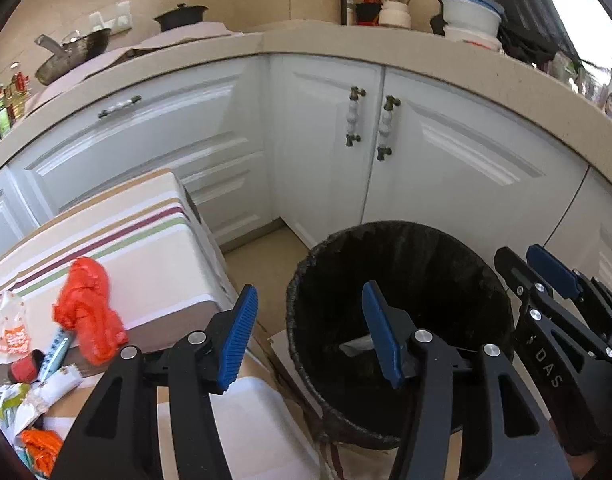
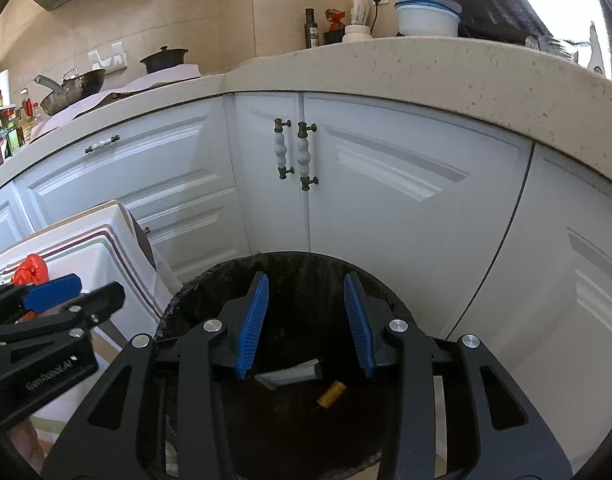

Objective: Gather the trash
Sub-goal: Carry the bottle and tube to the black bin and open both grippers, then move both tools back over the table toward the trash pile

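A round bin with a black liner [image 1: 417, 256] stands on the floor by the white cabinets; it also shows in the right wrist view [image 2: 298, 268]. Inside lie a grey-white wrapper [image 2: 290, 376] and a small yellow piece [image 2: 331, 394]. My right gripper [image 2: 306, 320] is open and empty directly above the bin. My left gripper [image 1: 309, 332] is open and empty over the bin's left rim. A crumpled red plastic bag [image 1: 88, 312] and several wrappers [image 1: 38, 384] lie on the striped cloth table [image 1: 138, 248] at left.
White cabinet doors [image 2: 385, 208] with ceramic handles stand behind the bin. The beige counter [image 1: 306, 40] carries a wok, a black pot, bottles and white bowls. Flat cardboard [image 1: 282, 352] lies between table and bin.
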A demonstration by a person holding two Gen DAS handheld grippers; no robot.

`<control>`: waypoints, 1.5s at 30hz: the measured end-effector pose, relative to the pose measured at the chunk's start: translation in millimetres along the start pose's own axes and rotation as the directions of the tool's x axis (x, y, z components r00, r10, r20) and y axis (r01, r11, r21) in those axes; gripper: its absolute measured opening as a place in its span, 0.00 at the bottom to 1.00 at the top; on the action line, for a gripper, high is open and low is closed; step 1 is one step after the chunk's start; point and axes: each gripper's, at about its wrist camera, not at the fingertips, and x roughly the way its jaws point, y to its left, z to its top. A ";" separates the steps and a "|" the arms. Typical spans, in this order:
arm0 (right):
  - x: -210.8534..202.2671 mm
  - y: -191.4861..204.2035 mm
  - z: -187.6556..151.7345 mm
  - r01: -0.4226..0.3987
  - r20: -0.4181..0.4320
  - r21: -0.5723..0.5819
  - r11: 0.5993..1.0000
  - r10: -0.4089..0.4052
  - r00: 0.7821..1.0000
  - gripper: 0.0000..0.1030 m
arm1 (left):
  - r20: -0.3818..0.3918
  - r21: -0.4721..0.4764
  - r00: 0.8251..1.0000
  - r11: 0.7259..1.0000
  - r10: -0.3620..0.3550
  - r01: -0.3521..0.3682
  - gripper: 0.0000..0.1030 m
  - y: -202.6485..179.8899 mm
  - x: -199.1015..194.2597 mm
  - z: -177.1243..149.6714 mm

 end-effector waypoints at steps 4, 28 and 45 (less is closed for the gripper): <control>-11.8 7.6 1.2 -0.013 0.005 -0.005 1.000 0.013 1.000 0.38 | 0.030 -0.016 0.999 1.000 0.012 -0.012 0.52 11.5 -19.5 -1.7; -99.6 164.9 -34.0 -0.299 -0.041 -0.156 0.941 0.296 0.954 0.47 | 0.026 -0.232 0.953 0.929 0.301 -0.287 0.57 169.1 -139.2 -88.6; -130.1 256.7 -90.7 -0.479 -0.218 -0.289 0.829 0.430 0.876 0.52 | -0.118 -0.400 0.890 0.799 0.441 -0.449 0.62 275.3 -170.6 -163.1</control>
